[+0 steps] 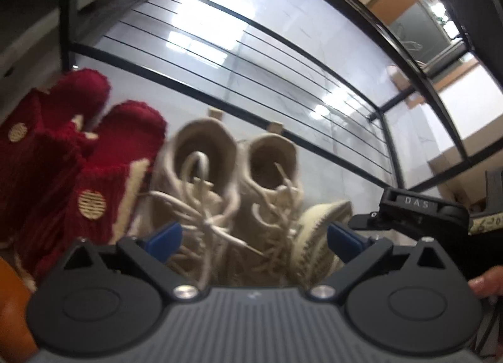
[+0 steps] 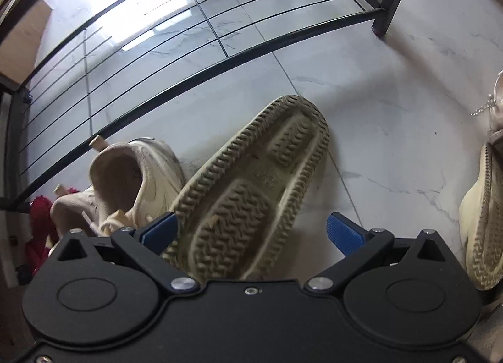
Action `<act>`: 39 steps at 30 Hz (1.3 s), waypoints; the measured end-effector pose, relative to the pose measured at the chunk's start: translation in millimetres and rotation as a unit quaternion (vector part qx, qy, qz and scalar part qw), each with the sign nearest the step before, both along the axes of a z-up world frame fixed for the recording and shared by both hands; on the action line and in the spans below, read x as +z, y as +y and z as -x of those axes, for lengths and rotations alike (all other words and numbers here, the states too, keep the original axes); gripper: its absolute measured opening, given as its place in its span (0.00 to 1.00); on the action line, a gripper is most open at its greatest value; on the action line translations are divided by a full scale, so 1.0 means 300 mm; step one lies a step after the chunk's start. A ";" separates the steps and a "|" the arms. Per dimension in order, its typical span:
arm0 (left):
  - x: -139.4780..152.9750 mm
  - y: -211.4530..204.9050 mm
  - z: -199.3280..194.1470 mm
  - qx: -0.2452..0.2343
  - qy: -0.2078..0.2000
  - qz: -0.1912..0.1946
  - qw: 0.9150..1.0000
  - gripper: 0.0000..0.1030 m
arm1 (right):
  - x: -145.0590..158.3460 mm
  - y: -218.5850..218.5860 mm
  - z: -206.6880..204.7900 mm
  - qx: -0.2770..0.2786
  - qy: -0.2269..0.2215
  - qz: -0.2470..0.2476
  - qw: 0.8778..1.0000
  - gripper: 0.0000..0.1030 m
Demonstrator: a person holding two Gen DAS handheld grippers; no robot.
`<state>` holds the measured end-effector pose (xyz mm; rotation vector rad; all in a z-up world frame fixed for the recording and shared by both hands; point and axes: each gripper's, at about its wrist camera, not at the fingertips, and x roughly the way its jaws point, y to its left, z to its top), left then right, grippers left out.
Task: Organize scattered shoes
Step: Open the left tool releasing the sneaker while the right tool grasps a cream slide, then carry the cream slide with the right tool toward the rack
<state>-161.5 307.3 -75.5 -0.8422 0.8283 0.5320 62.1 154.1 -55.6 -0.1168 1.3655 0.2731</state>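
An upturned cream clog (image 2: 251, 187) is seen lying on the tiled floor (image 2: 393, 118) between the spread fingers of the right gripper (image 2: 253, 232), ungrasped. The left gripper (image 1: 254, 239) is likewise held released over a beige sneaker pair (image 1: 232, 180), flanked by red knitted slippers (image 1: 78, 155) before the black shoe rack (image 1: 220, 102).

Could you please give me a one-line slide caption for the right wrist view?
Open right gripper above an upturned slipper beside beige sneakers, before a black rack.

The left tongs (image 1: 254, 239) stand wide apart, their blue pads (image 1: 165, 235) gripping nothing, pointed low and level toward the far side. The right tongs (image 2: 253, 232) are spread just as wide and tilt downward, with nothing clamped between the pads (image 2: 342, 234). A fingertip (image 1: 485, 283) of the person's hand shows at the near right edge of the left wrist view.
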 end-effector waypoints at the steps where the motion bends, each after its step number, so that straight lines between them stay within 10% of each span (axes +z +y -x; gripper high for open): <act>1: -0.006 0.003 0.003 0.011 0.014 -0.004 1.000 0.97 | -0.012 0.011 -0.008 -0.006 0.000 0.005 1.000 1.00; 17: -0.024 0.027 0.006 0.028 0.025 0.004 0.999 0.97 | -0.141 0.187 0.013 0.062 -0.029 0.098 0.993 1.00; 39: -0.040 -0.005 0.003 0.010 0.030 0.014 0.999 0.97 | -0.090 -0.141 -0.052 0.010 -0.002 0.023 1.000 0.91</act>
